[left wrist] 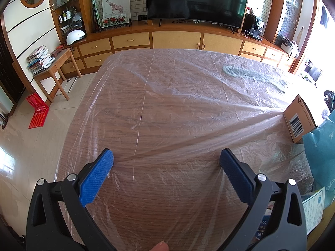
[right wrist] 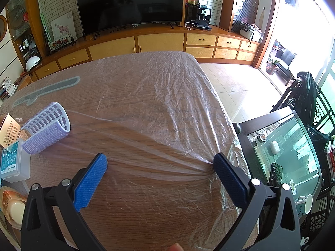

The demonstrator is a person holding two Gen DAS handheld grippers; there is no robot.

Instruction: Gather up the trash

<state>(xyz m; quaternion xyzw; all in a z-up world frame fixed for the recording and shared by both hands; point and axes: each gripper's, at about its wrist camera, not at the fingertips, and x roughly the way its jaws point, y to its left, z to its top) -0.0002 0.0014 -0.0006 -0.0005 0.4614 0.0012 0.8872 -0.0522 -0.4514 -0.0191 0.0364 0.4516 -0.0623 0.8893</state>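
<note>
The left gripper [left wrist: 166, 159] hangs low over the wooden table [left wrist: 167, 209], and its 2 blue pads [left wrist: 98, 177] are spread wide with nothing between them. The right gripper [right wrist: 160, 162] is the same: 2 blue pads [right wrist: 90, 184] far apart, holding nothing. Both seem to be waiting just above the top so they can reach down fast.

A thin clear plastic sheet [left wrist: 178, 87] covers the whole table. It is pulled into long tight folds that run to the tip of the right gripper's dark pad, so that pad looks like it is touching or snagging the sheet at the table's edge. I cannot tell if it is pinned there.

The things to pick up sit together at 1 side, between the 2 grippers. In the right view there is a purple hair roller [right wrist: 47, 126] lying on its side, so it may roll if nudged. Just beside it is a small clear plastic box [right wrist: 13, 161] with a teal label, then a cardboard box [right wrist: 8, 131] behind it and an orange tub [right wrist: 12, 207] near the bottom corner. In the left view the cardboard box [left wrist: 299, 119] stands next to a teal bag [left wrist: 320, 146], maybe where the trash goes.

A grey flat shape [right wrist: 46, 91] lies under the sheet, so it is likely not trash.
</note>
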